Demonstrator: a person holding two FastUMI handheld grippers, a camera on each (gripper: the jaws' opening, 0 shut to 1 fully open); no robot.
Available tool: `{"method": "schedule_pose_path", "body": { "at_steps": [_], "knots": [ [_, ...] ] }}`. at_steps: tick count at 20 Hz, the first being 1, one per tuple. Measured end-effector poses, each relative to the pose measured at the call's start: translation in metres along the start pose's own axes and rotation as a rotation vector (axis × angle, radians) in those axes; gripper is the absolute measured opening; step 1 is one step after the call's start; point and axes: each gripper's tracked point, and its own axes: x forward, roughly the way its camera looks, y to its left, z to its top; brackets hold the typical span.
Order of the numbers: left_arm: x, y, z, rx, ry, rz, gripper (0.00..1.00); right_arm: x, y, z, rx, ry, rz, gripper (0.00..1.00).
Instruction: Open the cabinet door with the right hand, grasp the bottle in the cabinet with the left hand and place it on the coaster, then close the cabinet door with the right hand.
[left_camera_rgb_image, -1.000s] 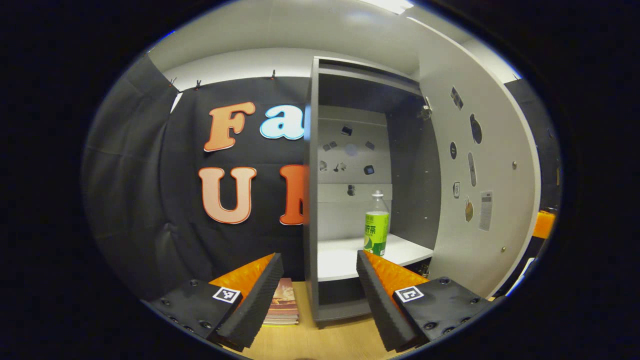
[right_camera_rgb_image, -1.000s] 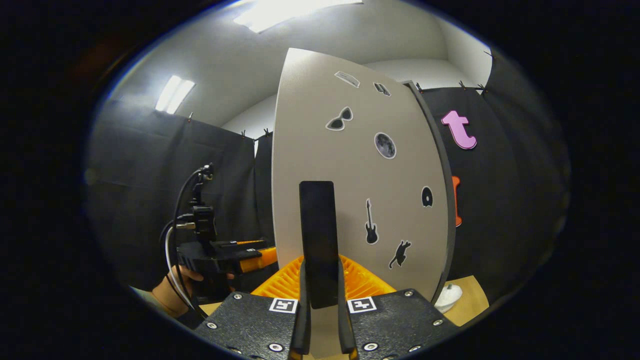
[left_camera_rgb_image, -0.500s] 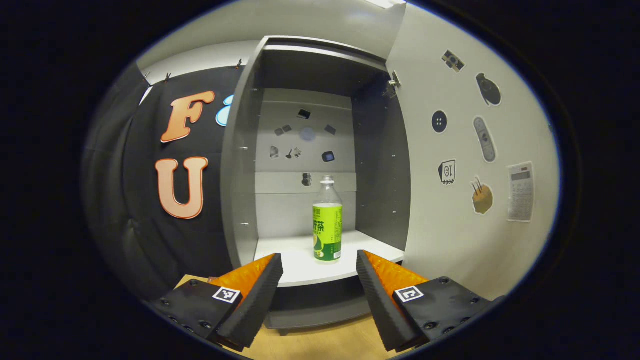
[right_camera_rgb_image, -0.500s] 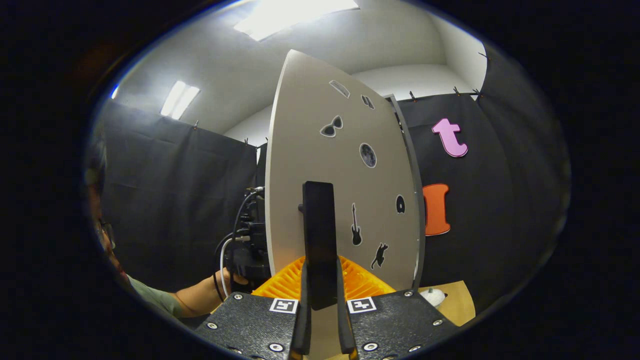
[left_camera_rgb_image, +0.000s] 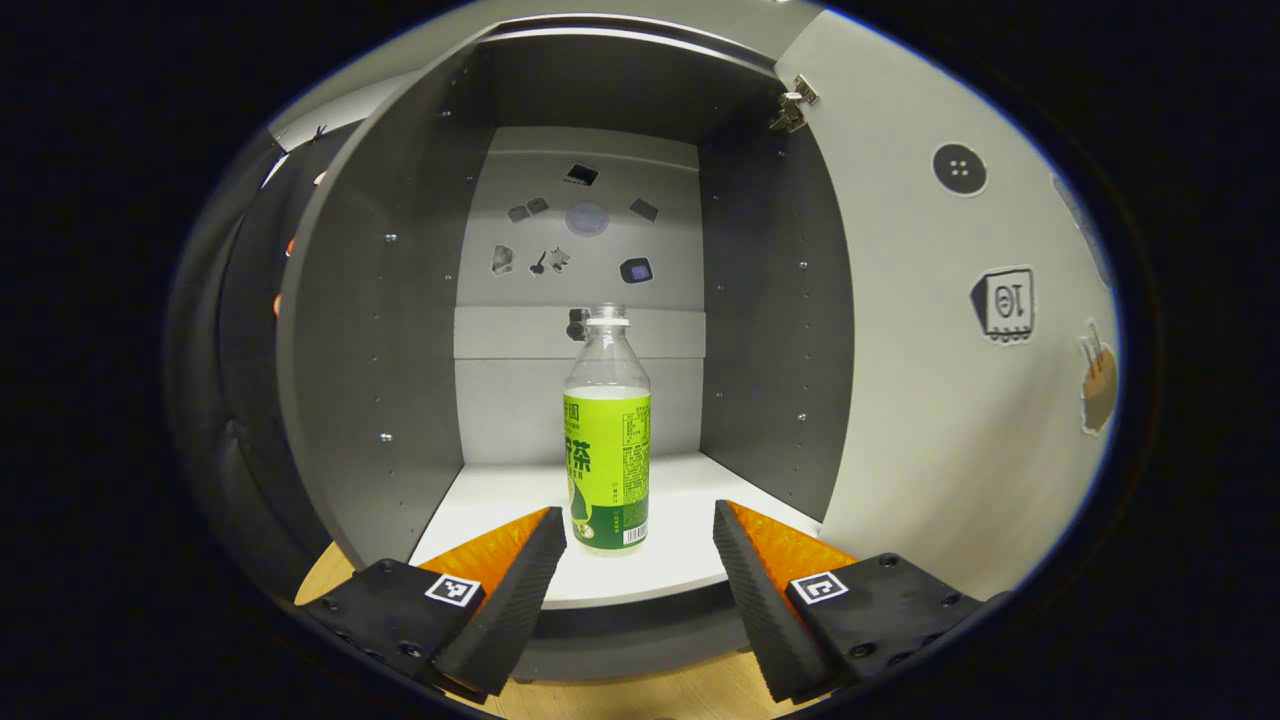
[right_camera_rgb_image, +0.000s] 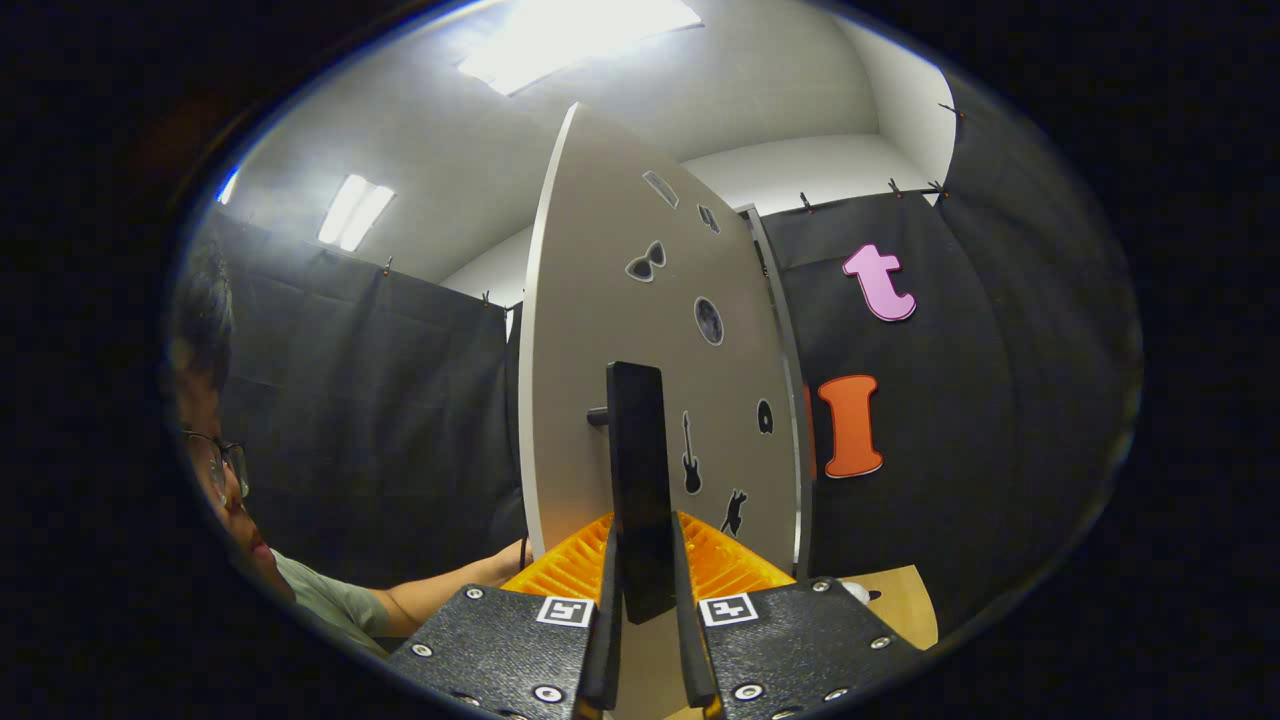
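Right tool (right_camera_rgb_image: 642, 640) is clamped on the door handle (right_camera_rgb_image: 640, 480), holding the cabinet door (right_camera_rgb_image: 640, 330) swung wide so the left tool (left_camera_rgb_image: 638, 560), fingers apart, can line up on the bottle (left_camera_rgb_image: 607, 440) standing upright on the cabinet shelf (left_camera_rgb_image: 500, 510).

Inside the grey cabinet (left_camera_rgb_image: 380, 330), a clear bottle (left_camera_rgb_image: 607, 430) wears a lime-green label; its white shelf (left_camera_rgb_image: 690, 540) sits below; black handle (right_camera_rgb_image: 638, 480).

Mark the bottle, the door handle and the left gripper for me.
bottle (left_camera_rgb_image: 607, 450), left gripper view, on its green label.
door handle (right_camera_rgb_image: 638, 480), right gripper view, mid-length of the dark bar.
left gripper (left_camera_rgb_image: 640, 530), left gripper view, midway between its open fingertips.
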Motion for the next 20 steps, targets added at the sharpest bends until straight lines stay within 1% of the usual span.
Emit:
{"method": "schedule_pose_path", "body": {
  "at_steps": [1, 2, 3, 7, 8, 9, 10, 11, 12, 14, 17, 18, 19, 20],
  "knots": [
    [0.009, 0.001, 0.001, 0.008, 0.0, 0.017, 0.97, 0.0, -0.002, 0.001, -0.012, -0.007, -0.005, 0.25],
    [0.017, 0.005, 0.0, 0.013, -0.002, 0.038, 0.94, 0.002, -0.008, 0.002, -0.027, -0.015, -0.019, 0.25],
    [0.024, 0.006, -0.001, 0.016, -0.003, 0.045, 0.97, 0.003, -0.014, 0.004, -0.044, -0.022, -0.037, 0.24],
    [0.05, 0.014, 0.007, -0.015, -0.019, 0.079, 0.97, 0.007, -0.038, 0.006, -0.118, -0.023, -0.114, 0.24],
    [0.056, 0.015, 0.01, -0.013, -0.024, 0.082, 1.0, 0.004, -0.043, 0.006, -0.125, -0.024, -0.129, 0.24],
    [0.061, 0.017, 0.012, -0.003, -0.025, 0.092, 1.0, 0.001, -0.045, 0.006, -0.125, -0.026, -0.137, 0.24],
    [0.065, 0.019, 0.015, 0.011, -0.029, 0.101, 0.96, 0.002, -0.044, 0.006, -0.117, -0.025, -0.135, 0.24],
    [0.07, 0.019, 0.015, 0.019, -0.032, 0.104, 1.0, 0.001, -0.041, 0.005, -0.103, -0.017, -0.123, 0.24],
    [0.074, 0.017, 0.016, 0.019, -0.032, 0.104, 0.97, 0.0, -0.036, 0.005, -0.087, -0.019, -0.107, 0.24],
    [0.083, 0.016, 0.013, 0.009, -0.014, 0.104, 0.96, 0.002, -0.035, 0.005, -0.077, -0.024, -0.094, 0.24],
    [0.092, 0.023, 0.001, -0.067, 0.035, 0.107, 0.97, 0.001, -0.036, 0.004, -0.075, -0.022, -0.096, 0.24],
    [0.094, 0.027, 0.0, -0.089, 0.034, 0.113, 0.96, -0.001, -0.035, 0.005, -0.069, -0.022, -0.089, 0.24],
    [0.096, 0.032, 0.001, -0.097, 0.026, 0.122, 0.86, 0.0, -0.034, 0.004, -0.069, -0.021, -0.087, 0.25],
    [0.093, 0.034, 0.0, -0.099, 0.028, 0.128, 0.86, 0.0, -0.034, 0.004, -0.077, -0.02, -0.085, 0.26]
  ]
}}
